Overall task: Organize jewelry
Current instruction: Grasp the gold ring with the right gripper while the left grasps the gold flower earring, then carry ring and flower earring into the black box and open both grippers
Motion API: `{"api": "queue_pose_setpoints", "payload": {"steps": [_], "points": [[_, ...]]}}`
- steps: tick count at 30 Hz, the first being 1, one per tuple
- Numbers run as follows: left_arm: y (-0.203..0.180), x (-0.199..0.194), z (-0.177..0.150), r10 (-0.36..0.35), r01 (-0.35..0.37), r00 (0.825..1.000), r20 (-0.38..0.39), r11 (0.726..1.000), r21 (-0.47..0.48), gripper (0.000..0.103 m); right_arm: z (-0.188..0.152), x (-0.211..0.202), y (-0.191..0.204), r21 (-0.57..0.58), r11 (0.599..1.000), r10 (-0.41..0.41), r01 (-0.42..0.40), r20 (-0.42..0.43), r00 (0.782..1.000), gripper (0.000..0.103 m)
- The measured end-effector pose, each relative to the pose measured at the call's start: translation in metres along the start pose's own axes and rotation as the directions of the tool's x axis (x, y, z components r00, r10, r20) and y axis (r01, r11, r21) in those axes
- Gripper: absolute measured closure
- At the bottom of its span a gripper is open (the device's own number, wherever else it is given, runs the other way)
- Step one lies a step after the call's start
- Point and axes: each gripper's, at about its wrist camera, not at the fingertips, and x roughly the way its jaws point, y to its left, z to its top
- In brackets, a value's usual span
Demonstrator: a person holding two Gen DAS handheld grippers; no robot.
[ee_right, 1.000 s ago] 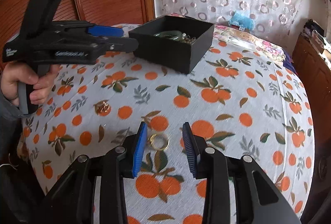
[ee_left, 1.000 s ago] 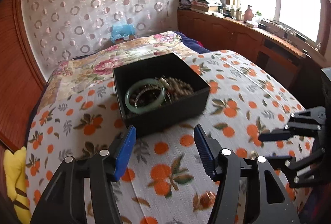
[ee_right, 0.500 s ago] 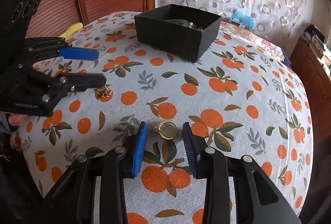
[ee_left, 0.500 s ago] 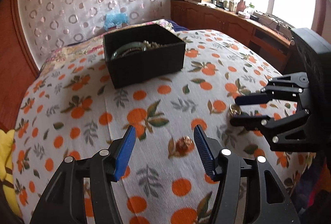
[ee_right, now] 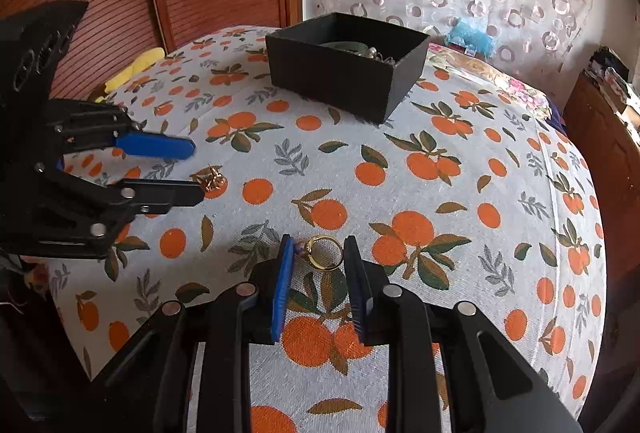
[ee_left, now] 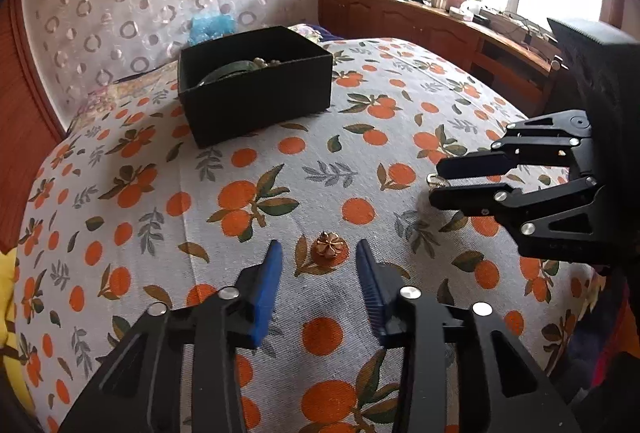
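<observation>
Now gold ring (ee_right: 325, 253) between right gripper (ee_right: 319, 253) fingers, untouched.

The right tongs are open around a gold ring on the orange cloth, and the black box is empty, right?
Not quite. The black box is not empty: the right wrist view shows a green bangle and beads inside it. The rest holds: the right tongs are open around the gold ring on the orange cloth.

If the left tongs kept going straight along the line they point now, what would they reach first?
The small rose-gold flower piece, lying on the orange-print cloth just ahead of the open left tongs, centred between the tips. Further along that line stands the black box. Exact depth is unclear through the fisheye.
</observation>
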Motion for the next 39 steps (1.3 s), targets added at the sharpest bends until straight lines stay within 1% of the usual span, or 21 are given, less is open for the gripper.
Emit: {"api": "queue_pose_setpoints", "payload": {"steps": [2, 3, 5, 8, 10, 12, 13, 14, 19, 22, 28, 29, 39], "points": [[-0.002, 0.002, 0.0, -0.001, 0.001, 1.0, -0.006, 1.0, 0.006, 0.075, 0.001, -0.002, 0.0, 0.002, 1.0, 0.005, -0.005, 0.004, 1.0, 0.08], [-0.003, 0.004, 0.0, -0.001, 0.001, 1.0, -0.011, 1.0, 0.009, 0.076, 0.001, -0.004, -0.001, 0.002, 1.0, 0.006, -0.006, 0.006, 1.0, 0.08], [-0.004, 0.006, 0.001, 0.002, -0.002, 1.0, -0.015, 1.0, 0.016, 0.076, 0.003, -0.005, -0.001, -0.001, 1.0, 0.006, -0.006, 0.008, 1.0, 0.08], [-0.005, 0.008, 0.002, 0.007, -0.007, 1.0, -0.017, 1.0, 0.021, 0.076, 0.003, -0.004, -0.001, -0.005, 1.0, 0.002, -0.002, -0.001, 1.0, 0.09], [-0.005, 0.009, 0.003, 0.002, -0.002, 1.0, -0.018, 1.0, 0.018, 0.076, 0.002, -0.004, -0.001, -0.007, 1.0, 0.005, -0.005, -0.006, 1.0, 0.091], [-0.005, 0.01, 0.004, 0.003, -0.002, 1.0, -0.018, 1.0, 0.021, 0.082, 0.001, -0.003, -0.002, -0.008, 1.0, 0.008, -0.009, -0.007, 1.0, 0.094], [-0.006, 0.011, 0.005, 0.003, -0.003, 1.0, -0.018, 1.0, 0.024, 0.087, 0.001, -0.003, -0.002, -0.006, 1.0, 0.008, -0.008, -0.008, 1.0, 0.094], [-0.006, 0.011, 0.005, 0.001, -0.001, 1.0, -0.018, 1.0, 0.025, 0.089, 0.0, -0.003, -0.002, -0.005, 1.0, 0.009, -0.009, -0.009, 1.0, 0.094], [-0.006, 0.01, 0.004, -0.004, 0.005, 1.0, -0.012, 1.0, 0.021, 0.09, 0.0, 0.0, 0.003, -0.023, 1.0, 0.006, -0.007, -0.029, 1.0, 0.092], [-0.004, 0.005, 0.005, -0.008, 0.008, 1.0, 0.008, 1.0, 0.007, 0.09, 0.001, 0.0, 0.004, -0.035, 0.999, -0.004, 0.002, -0.034, 0.999, 0.092], [0.002, -0.009, 0.009, -0.004, 0.004, 0.999, 0.046, 1.0, -0.01, 0.09, 0.002, 0.0, 0.004, -0.039, 0.999, -0.006, 0.005, -0.028, 1.0, 0.096], [0.003, -0.01, 0.009, -0.002, 0.003, 0.999, 0.052, 1.0, -0.013, 0.09, 0.003, -0.001, 0.003, -0.037, 0.999, -0.003, 0.002, -0.022, 1.0, 0.1], [0.014, -0.017, 0.012, 0.014, -0.011, 0.997, 0.076, 0.999, -0.04, 0.09, 0.008, -0.007, 0.0, -0.034, 0.999, -0.004, 0.004, 0.007, 1.0, 0.1]]}}
